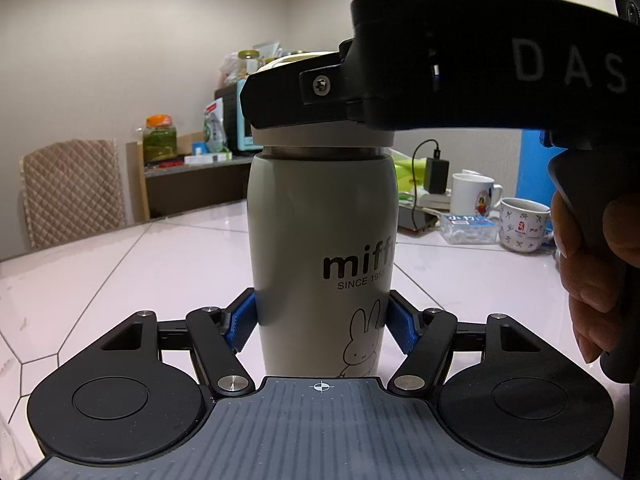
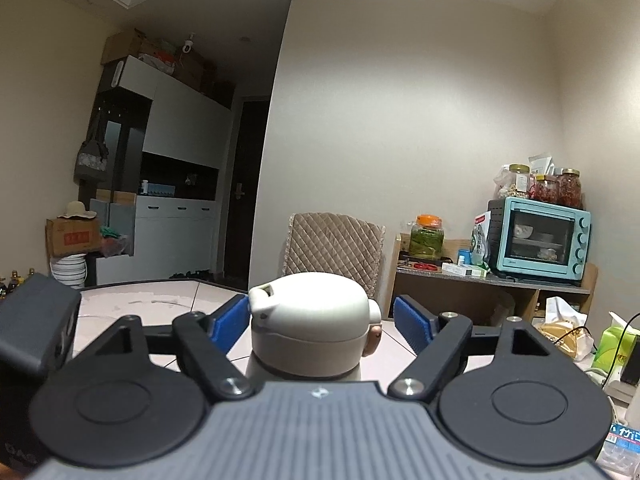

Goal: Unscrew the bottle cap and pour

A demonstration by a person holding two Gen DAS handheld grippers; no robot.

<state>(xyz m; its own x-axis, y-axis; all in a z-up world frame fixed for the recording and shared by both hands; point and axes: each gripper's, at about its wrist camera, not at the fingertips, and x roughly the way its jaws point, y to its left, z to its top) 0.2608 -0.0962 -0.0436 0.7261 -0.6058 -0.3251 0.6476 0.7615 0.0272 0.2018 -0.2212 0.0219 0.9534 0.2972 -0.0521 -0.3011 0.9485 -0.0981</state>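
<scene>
Bottle (image 1: pixel 320 240) stands mid-table (image 1: pixel 160 260) clamped low in the left gripper (image 1: pixel 320 324), right gripper (image 2: pixel 322 326) straddles the cap (image 2: pixel 312 312) with a gap on one side, so I'd squeeze evenly before twisting.

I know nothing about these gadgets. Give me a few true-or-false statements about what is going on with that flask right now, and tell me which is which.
1. The left gripper clamps the flask low on its body. True.
2. The flask lies on its side. False: it stands upright on the table.
3. The cap is off. False: it still sits on the flask.
4. The right gripper straddles the cap, one pad short of it. True.
5. Two mugs stand behind the flask. True.
</scene>
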